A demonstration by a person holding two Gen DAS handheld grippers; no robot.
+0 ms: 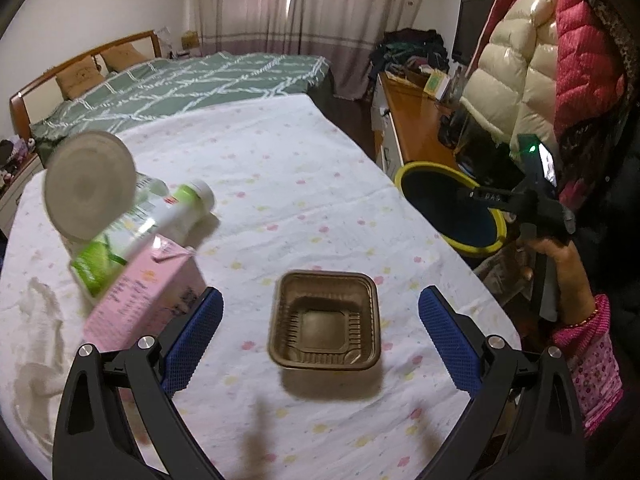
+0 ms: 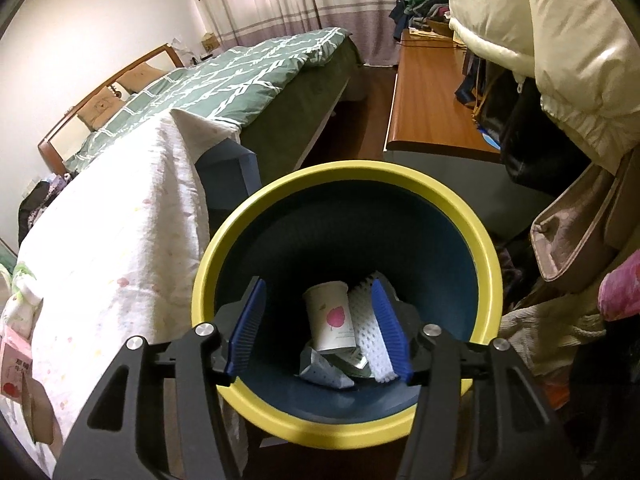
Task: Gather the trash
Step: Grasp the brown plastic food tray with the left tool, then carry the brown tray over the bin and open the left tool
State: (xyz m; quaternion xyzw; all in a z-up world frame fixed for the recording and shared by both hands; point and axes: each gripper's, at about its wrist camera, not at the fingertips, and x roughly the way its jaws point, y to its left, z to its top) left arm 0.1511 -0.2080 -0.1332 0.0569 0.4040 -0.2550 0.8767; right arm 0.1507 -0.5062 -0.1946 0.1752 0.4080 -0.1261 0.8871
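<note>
Brown plastic tray (image 1: 325, 322): thin, light, flexes easily; grip 1 rim wall. Left gripper (image 1: 320, 332) wide, empty; right gripper (image 2: 318, 330) half-open, empty, over bin (image 2: 344, 184).

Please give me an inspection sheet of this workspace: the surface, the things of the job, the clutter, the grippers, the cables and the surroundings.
Surface: table under a white flowered cloth, wrinkled at its left edge.
Job's things: brown plastic tray upright on the cloth; pink carton with a green-and-white bottle leaning on it; white round lid beside them; yellow-rimmed bin beside the table holds a paper cup, white foam and crumpled wrappers.
Clutter: nothing seen beyond the trash.
Grippers: left gripper open, astride the tray, not touching; right gripper open, empty, above the bin.
Cables: nothing seen.
Surroundings: bed, wooden cabinet, hanging jackets, curtains.
</note>
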